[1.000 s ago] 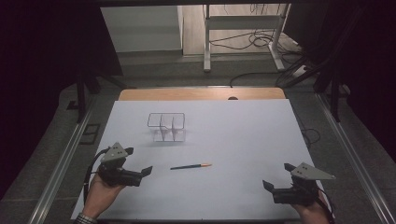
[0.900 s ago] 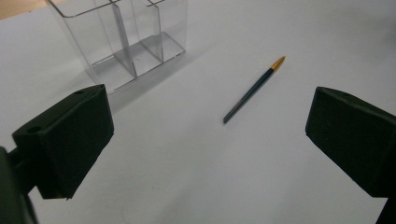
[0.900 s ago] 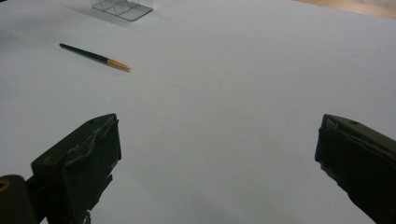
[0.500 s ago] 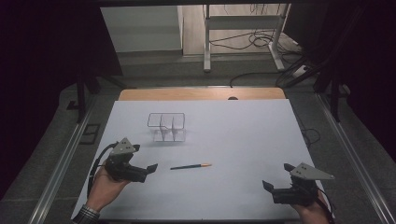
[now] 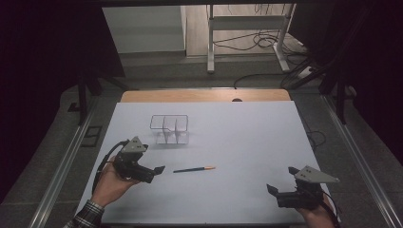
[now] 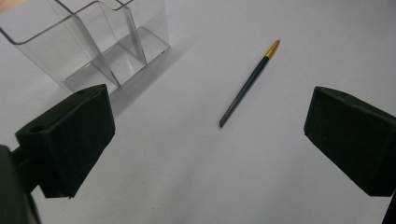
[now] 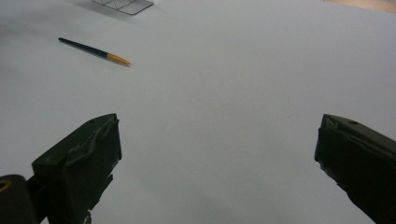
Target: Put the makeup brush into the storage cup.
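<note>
1. One pencil [image 5: 194, 169] – dark barrel, orange-gold tip – lies flat on the white table sheet [image 5: 247, 142], a little left of centre on the near half, tip pointing to the person's right. Nothing touches it.
2. Left gripper [image 5: 154, 172]: held low over the sheet, just left of the pencil's dark end and aimed at it. Its jaws are spread wide; in the left gripper view the pencil [image 6: 249, 84] lies ahead of the gap between them, apart from both.
3. Right gripper [image 5: 274, 191]: held near the front right corner of the sheet, well apart from the pencil. Jaws spread wide over bare sheet, nothing between them; in the right gripper view the pencil [image 7: 93, 51] shows far off at upper left.
4. Clear plastic organizer [image 5: 169, 129] – upright, divided into compartments – stands behind the pencil, near it but not touching.
</note>
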{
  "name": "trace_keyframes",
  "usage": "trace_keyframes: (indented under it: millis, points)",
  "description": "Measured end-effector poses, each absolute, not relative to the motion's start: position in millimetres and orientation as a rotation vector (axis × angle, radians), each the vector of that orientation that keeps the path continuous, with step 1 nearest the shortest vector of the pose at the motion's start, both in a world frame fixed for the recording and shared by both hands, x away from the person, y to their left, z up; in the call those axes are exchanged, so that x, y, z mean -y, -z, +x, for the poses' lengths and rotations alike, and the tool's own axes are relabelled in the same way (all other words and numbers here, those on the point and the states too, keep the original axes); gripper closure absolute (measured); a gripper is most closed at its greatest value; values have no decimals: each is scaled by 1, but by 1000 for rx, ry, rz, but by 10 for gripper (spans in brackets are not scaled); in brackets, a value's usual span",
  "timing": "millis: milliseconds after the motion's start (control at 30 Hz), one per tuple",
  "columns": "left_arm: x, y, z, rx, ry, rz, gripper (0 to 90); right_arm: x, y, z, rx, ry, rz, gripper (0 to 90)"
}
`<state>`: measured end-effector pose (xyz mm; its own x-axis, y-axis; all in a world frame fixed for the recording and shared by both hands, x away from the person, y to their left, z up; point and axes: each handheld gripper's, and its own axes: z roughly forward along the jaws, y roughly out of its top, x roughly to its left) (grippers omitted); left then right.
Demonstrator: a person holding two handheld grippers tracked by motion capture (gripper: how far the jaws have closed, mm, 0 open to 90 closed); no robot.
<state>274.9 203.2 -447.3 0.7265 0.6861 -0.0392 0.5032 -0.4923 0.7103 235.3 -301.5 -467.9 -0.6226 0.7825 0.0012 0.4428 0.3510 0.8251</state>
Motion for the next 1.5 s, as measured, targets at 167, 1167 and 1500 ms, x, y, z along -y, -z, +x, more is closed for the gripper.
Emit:
trace_keyframes:
  millis: [167,1167,1500]
  points:
    - [-197,446,282,-877,-296,2226,41,302,468,235,-2228,-1172,1074,9]
    - [-152,442,316,-693,-248,2486,133,301,470,236,-2244,-1170,1078,14]
    - [-141,437,325,-645,-243,2534,185,301,470,236,-2250,-1169,1076,15]
